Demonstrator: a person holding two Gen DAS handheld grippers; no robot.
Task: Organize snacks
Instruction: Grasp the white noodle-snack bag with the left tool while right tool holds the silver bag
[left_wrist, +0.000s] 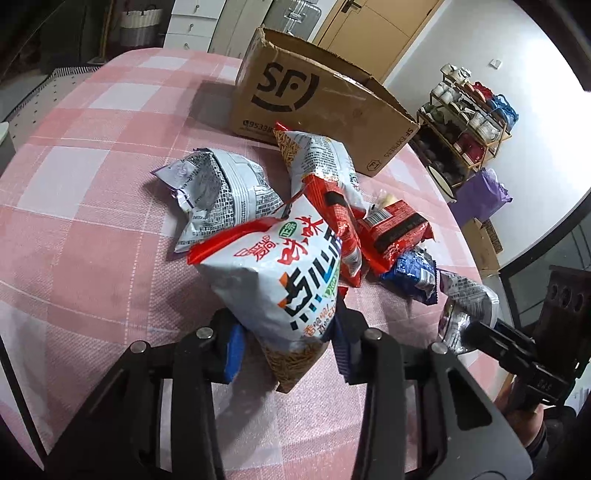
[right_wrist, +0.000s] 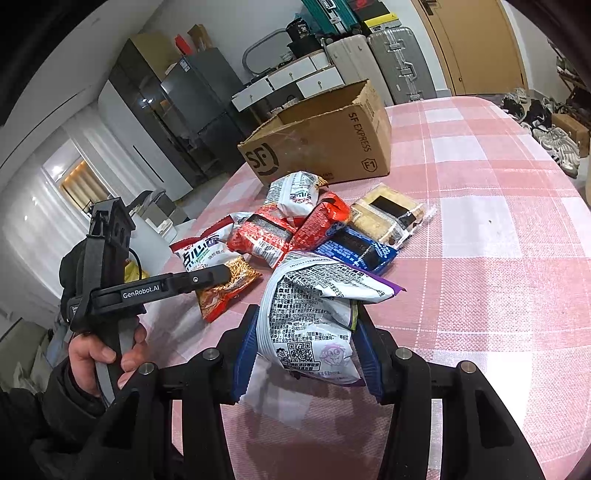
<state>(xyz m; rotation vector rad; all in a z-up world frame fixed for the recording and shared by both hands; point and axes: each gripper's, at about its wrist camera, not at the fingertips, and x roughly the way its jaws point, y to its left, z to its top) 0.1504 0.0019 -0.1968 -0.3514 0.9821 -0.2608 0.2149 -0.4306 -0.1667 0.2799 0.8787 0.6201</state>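
My left gripper (left_wrist: 286, 343) is shut on a white and red noodle-snack bag (left_wrist: 273, 280), holding its lower end just above the table; the bag also shows in the right wrist view (right_wrist: 218, 273). My right gripper (right_wrist: 304, 350) is shut on a white and purple snack bag (right_wrist: 314, 314), lifted off the table; it shows at the right in the left wrist view (left_wrist: 465, 306). A pile of snack packets (right_wrist: 295, 229) lies between the grippers and an open SF cardboard box (right_wrist: 325, 140), which also shows in the left wrist view (left_wrist: 314, 103).
The table has a pink checked cloth (right_wrist: 498, 240). Another white and purple bag (left_wrist: 218, 188) lies left of the pile. A shoe rack (left_wrist: 469, 122) stands beyond the table's right edge. Cabinets and suitcases (right_wrist: 388, 62) stand behind the box.
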